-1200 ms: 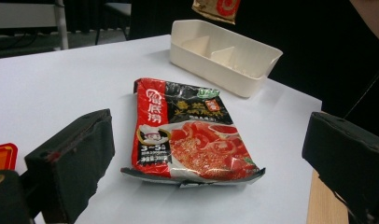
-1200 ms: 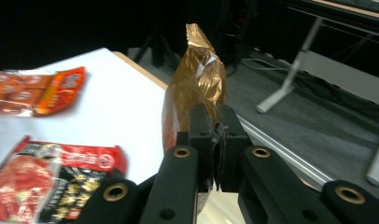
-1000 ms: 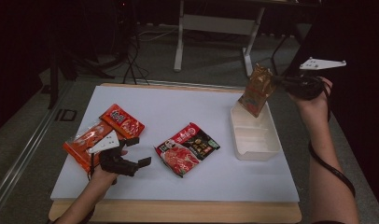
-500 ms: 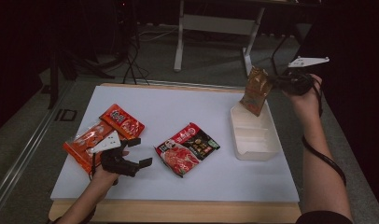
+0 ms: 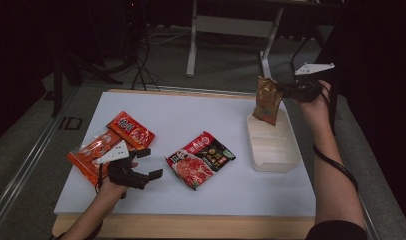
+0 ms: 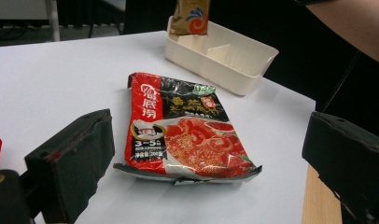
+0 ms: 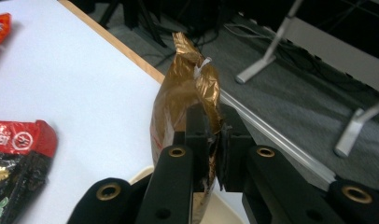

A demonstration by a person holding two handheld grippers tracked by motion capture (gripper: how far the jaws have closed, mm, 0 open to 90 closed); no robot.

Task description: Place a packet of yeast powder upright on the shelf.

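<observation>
1. We held the right gripper (image 5: pixel 286 90) above the far end of the cream tray (image 5: pixel 286 162), at the right of the table (image 5: pixel 201 210).
2. Its jaws were clamped on the upper edge of the gold packet (image 5: pixel 267 100), which hung upright with its lower end just over or inside the tray's far compartment; we could not tell whether it touched.
3. We judged the gold packet light, crinkly and soft-walled, likely to swing and buckle. The flat sealed top edge gave the firmest hold.
4. The jaws had eased slightly, yet the foil remained pinched between them.
5. We rested the left gripper (image 5: pixel 147 162) at the near left, jaws wide apart and empty, facing the red and black packet (image 5: pixel 201 159).
6. Two orange packets (image 5: pixel 111 142) lay just left of it.
</observation>
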